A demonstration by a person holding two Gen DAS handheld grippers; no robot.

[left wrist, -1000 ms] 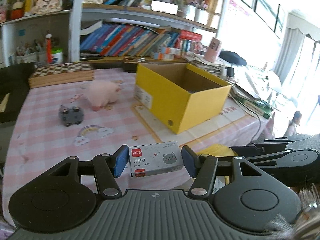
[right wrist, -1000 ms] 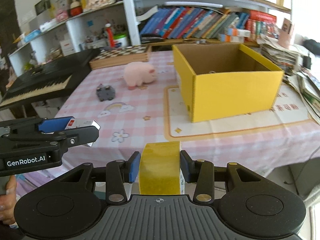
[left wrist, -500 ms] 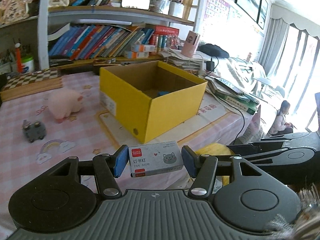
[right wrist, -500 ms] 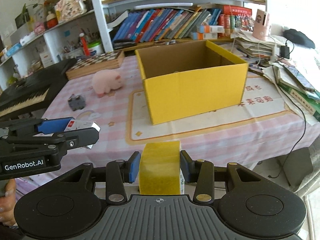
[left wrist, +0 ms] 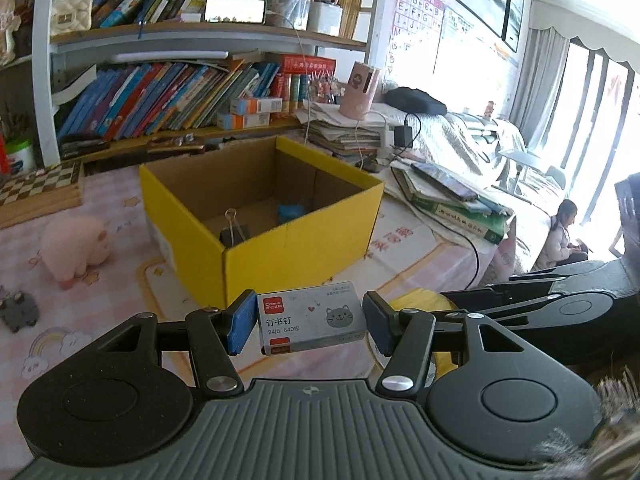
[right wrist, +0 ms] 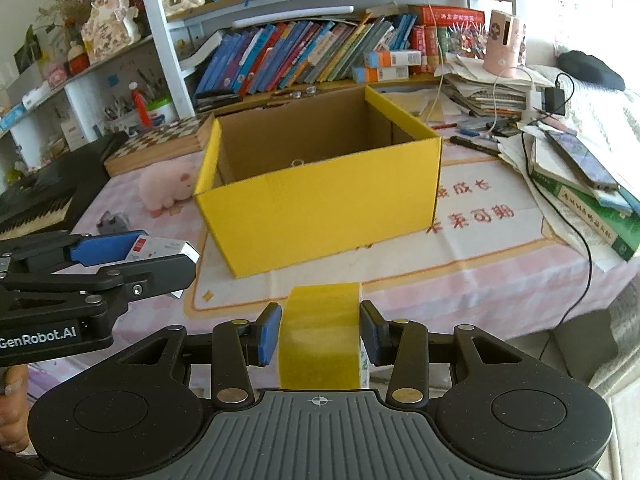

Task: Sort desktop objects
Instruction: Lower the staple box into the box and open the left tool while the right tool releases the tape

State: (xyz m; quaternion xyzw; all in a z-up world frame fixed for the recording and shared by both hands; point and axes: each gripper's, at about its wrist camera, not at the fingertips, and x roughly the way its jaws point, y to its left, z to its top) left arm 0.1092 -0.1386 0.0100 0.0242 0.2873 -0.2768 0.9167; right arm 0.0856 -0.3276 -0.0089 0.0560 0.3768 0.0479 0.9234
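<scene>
Only your left view shows inside the open yellow cardboard box (left wrist: 280,240): a black binder clip (left wrist: 233,232) and a small blue object (left wrist: 291,211). Your left gripper (left wrist: 310,322) pinches a grey staple box (left wrist: 312,317); your right gripper (right wrist: 319,334) pinches a yellow tape roll (right wrist: 320,332).

Grey staple box (left wrist: 311,317) and yellow tape roll (right wrist: 320,336) held before the open yellow box (right wrist: 320,216).

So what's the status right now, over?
Left claw gripping staple box; right claw gripping tape roll. Yellow box ahead, open. Path clear.
</scene>
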